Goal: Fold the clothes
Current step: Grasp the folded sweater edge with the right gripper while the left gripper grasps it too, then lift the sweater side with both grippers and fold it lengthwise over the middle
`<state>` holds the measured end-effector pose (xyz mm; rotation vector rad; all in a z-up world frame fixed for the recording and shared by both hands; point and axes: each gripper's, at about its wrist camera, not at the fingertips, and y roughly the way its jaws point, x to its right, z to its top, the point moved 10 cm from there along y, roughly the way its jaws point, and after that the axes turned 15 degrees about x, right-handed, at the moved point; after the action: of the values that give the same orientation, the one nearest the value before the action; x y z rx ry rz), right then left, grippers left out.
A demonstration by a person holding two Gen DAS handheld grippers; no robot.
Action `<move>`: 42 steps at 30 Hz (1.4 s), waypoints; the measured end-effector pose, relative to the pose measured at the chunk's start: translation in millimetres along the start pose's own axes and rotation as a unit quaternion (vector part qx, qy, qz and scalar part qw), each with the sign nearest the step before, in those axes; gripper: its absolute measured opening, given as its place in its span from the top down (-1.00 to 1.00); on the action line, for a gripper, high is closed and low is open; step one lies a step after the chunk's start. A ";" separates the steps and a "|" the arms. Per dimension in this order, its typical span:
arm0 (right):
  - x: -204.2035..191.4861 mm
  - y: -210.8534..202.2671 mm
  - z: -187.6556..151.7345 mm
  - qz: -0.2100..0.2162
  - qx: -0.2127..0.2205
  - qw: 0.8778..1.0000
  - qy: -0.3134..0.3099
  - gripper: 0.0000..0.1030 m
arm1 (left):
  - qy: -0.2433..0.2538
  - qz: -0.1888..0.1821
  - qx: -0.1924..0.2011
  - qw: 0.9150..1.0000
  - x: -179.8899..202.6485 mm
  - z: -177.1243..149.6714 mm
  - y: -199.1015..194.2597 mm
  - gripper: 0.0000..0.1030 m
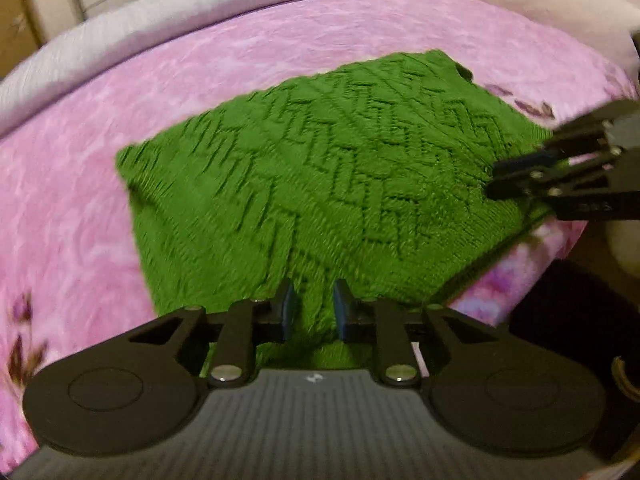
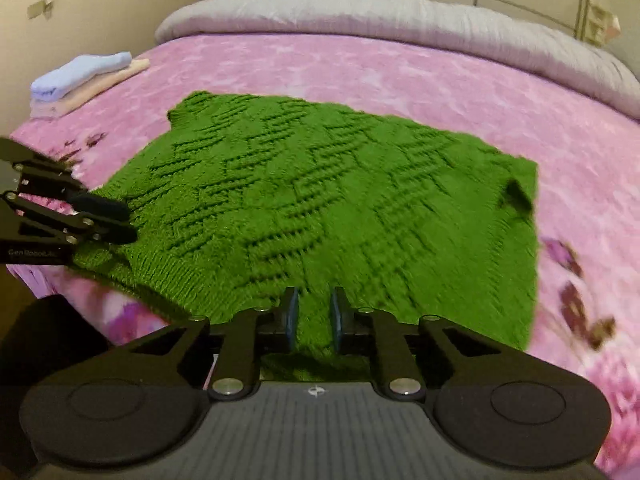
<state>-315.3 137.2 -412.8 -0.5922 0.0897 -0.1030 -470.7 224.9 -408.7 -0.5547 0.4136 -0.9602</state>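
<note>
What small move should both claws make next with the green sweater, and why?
Probably lift both claws together and carry the near hem toward the far edge. The green sweater lies flat on the pink blanket, and the left claw and right claw each have knit between their fingers at the near edge. Whether the fingers actually pinch it is unclear.

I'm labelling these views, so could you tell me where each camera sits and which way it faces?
Left wrist: on the left gripper, facing across the green knitted sweater; the right gripper enters at right.
Right wrist: on the right gripper, facing the grey duvet; the left gripper enters at left.
Shared: sweater, pink blanket, both grippers.
</note>
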 end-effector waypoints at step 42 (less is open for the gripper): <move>114.5 -74.7 -46.7 -0.059 0.076 0.907 0.410 0.00 | -0.090 0.035 0.039 0.995 -25.8 2.2 -46.0 0.63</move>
<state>-212.4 35.7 -415.7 -0.3644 0.8586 -0.4709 -512.7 226.7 -376.6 -0.5470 0.2317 -0.8482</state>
